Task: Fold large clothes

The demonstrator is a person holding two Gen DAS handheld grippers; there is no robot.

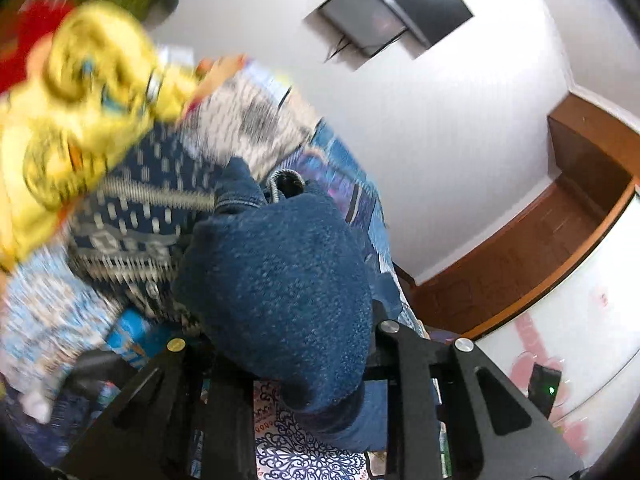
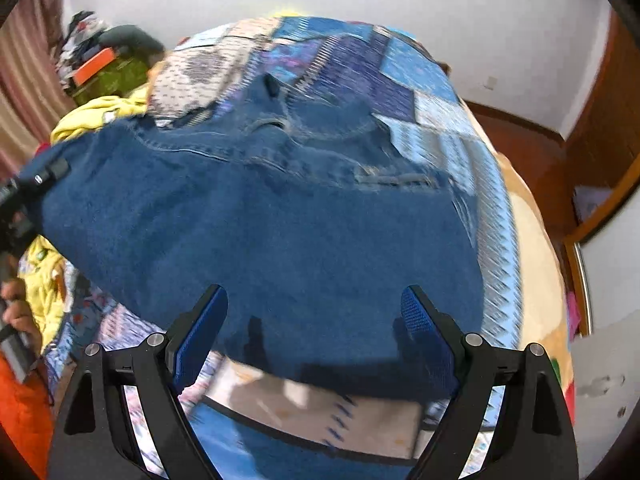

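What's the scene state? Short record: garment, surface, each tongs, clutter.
garment: jeans, spread on the quilt, one corner lifted at the left
surface: patchwork quilt on a bed
left tongs: shut on a bunch of the jeans
right tongs: open, over the near edge of the jeans, nothing between the pads
clutter: yellow cloth beside the jeans

hidden: left claw (image 1: 296, 384) tips under jeans (image 1: 276, 280) | blurred: yellow cloth (image 1: 92, 92), perhaps a garment

Left gripper (image 1: 316, 364) jaws clamp blue denim (image 1: 280, 280) over patchwork quilt (image 1: 352, 196).
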